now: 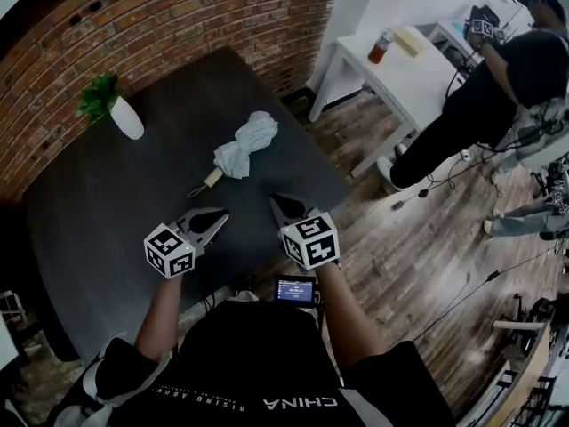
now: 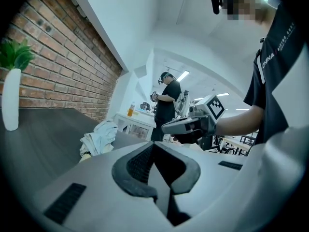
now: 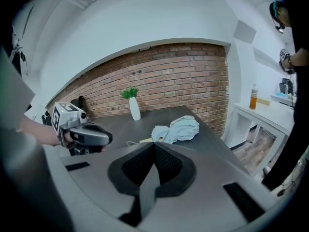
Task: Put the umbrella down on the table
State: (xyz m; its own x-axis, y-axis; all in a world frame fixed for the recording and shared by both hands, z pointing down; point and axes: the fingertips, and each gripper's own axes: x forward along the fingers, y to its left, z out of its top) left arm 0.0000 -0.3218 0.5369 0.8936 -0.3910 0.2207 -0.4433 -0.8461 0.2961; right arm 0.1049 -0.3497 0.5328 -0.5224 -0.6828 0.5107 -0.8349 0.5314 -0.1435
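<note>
On table (image 1: 107, 212), white vase (image 1: 127, 119) w/ green plant (image 1: 98, 94); umbrella (image 1: 244, 145) lies apart; left gripper (image 1: 219, 215), right gripper (image 1: 277, 201) fingers together.

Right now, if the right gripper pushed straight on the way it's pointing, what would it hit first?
Probably the umbrella, which lies almost dead ahead of the right gripper, handle end nearest. The gripper tilts down, so it might touch the dark table just short of it; depth is unclear.
</note>
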